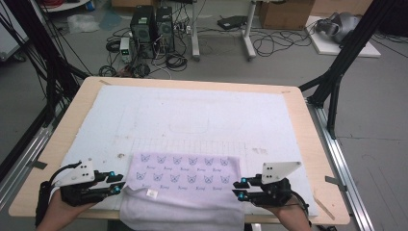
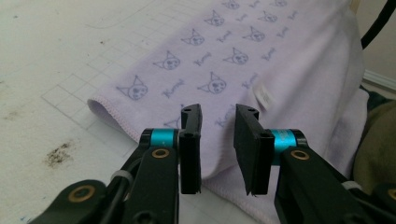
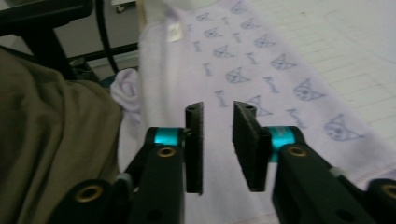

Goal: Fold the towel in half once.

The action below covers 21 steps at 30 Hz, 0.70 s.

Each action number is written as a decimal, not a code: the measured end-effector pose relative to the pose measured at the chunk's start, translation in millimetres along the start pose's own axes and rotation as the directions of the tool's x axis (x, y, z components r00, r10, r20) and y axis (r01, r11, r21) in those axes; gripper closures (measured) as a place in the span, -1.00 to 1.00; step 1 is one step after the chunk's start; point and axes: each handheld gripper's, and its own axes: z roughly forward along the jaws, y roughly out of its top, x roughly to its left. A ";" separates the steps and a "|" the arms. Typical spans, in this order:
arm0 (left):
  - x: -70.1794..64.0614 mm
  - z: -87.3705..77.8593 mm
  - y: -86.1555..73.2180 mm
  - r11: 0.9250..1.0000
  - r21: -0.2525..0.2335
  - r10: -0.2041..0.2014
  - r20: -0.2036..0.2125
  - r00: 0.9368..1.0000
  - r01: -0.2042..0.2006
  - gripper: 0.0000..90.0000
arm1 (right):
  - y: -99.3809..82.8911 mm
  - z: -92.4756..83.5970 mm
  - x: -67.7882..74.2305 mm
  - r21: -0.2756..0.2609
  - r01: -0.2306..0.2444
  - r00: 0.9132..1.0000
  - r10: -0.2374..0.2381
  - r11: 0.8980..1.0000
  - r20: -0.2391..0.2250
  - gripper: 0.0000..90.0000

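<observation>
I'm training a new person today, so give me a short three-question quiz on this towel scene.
1. True or false: the lilac terry towel with cat-face prints hangs over the table's near edge.
2. Which claw sits at the towel's left edge? A) left claw B) right claw
3. What small item is sewn on the towel?

Key: 1 true. 2 A. 3 a white label.
</observation>
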 end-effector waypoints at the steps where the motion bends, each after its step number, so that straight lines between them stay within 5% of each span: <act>1: 2.6 1.5 0.9 1.000 -0.002 -0.007 -0.001 1.000 0.007 0.52 | 0.9 -0.1 -3.1 0.010 -0.005 1.000 0.005 1.000 0.016 0.53; 9: 31.4 35.3 8.8 0.999 0.031 -0.033 -0.051 0.998 0.035 0.34 | 3.6 22.5 -49.0 0.069 -0.051 0.993 0.044 0.996 0.106 0.31; 13: 46.6 53.5 11.4 0.997 0.048 -0.050 -0.083 0.995 0.054 0.21 | 0.4 34.2 -71.3 0.112 -0.080 0.984 0.060 0.990 0.170 0.18; 21: 75.6 82.4 7.3 0.986 0.085 -0.130 -0.125 0.984 0.141 -0.03 | -10.2 44.0 -95.5 0.140 -0.138 0.967 0.103 0.981 0.232 0.01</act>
